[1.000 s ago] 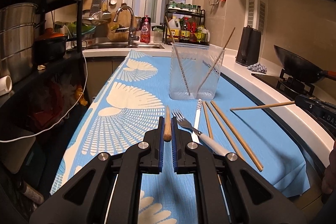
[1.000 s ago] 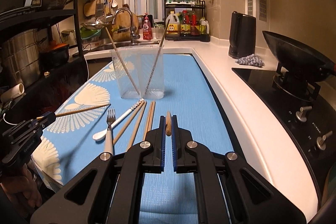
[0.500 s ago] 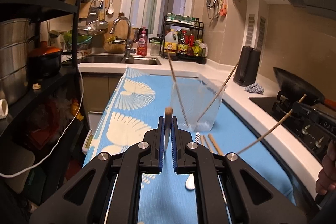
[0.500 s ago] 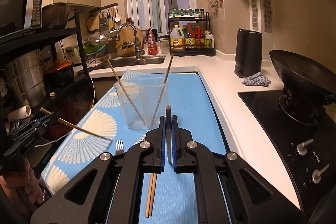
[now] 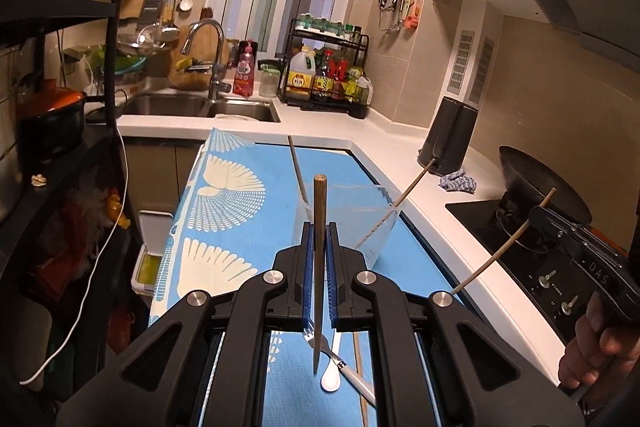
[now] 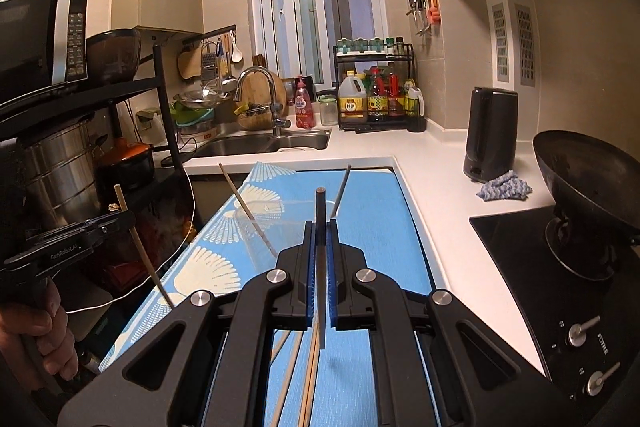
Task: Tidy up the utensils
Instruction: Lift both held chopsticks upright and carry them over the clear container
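- Left wrist view: left gripper (image 5: 320, 239) clamped narrow on a wooden chopstick (image 5: 319, 211), held upright, blunt end above the fingers, tip hanging below them over the blue patterned cloth (image 5: 224, 195).
- Just beyond, a clear plastic container (image 5: 380, 227) standing on the cloth with two chopsticks leaning inside.
- Lower down on the cloth, a fork (image 5: 320, 341), a white spoon (image 5: 331, 379) and a loose chopstick (image 5: 360, 367).
- At right, right gripper (image 5: 536, 217) pinching a pale chopstick (image 5: 500, 251), slanted, with a hand (image 5: 592, 347) on its handle.
- Right wrist view: right gripper (image 6: 320, 239) closed narrow on a dark-looking chopstick (image 6: 321, 211), upright.
- Container (image 6: 256, 227) behind the fingers; loose chopsticks (image 6: 308, 379) lying on the cloth (image 6: 372, 219) beneath.
- At left, left gripper (image 6: 124, 217) gripping its chopstick (image 6: 140, 243).
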The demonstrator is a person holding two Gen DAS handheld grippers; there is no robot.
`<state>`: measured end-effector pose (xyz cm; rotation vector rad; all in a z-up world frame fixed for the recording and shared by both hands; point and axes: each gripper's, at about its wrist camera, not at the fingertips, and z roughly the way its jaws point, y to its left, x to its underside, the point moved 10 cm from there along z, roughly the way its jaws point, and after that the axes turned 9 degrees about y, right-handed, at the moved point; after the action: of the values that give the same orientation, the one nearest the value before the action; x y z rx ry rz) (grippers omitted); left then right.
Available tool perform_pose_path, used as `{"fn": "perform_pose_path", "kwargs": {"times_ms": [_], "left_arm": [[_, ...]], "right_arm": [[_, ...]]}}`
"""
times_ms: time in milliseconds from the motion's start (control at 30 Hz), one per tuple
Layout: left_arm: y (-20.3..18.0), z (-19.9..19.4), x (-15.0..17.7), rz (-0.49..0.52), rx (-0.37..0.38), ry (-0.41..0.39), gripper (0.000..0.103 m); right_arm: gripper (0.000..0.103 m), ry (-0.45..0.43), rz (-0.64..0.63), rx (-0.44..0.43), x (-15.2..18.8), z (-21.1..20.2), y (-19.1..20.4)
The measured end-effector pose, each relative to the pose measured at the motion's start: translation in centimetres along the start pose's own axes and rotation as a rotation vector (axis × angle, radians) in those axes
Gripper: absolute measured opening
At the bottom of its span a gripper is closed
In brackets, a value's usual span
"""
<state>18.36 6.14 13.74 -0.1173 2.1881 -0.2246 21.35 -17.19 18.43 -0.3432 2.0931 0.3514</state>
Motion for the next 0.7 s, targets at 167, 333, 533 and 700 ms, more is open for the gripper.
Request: {"fn": "perform_pose_path", "kwargs": {"times_ms": [167,333,533,700], "left_arm": [[0.8,0.4,-0.8,-0.017,-0.012,0.011,0.006],[1.5,0.7,-1.7,-0.033,-0.026,0.012,0.006],[1.4,0.5,-4.0,-0.021,-0.018,0.001,0.006],[0.8,-0.1,-7.9,-0.015,0.015,-0.029,0.006]], "right_arm": [[0.005,-0.011,-0.026,0.0,-1.4,-0.1,0.6],[0.005,-0.017,-0.045,-0.002,-2.7,-0.3,0.8],[0.005,-0.032,-0.044,-0.023,-5.4,-0.7,1.2],[0.005,-0.085,-0.049,-0.042,-9.4,-1.5,1.6]]}}
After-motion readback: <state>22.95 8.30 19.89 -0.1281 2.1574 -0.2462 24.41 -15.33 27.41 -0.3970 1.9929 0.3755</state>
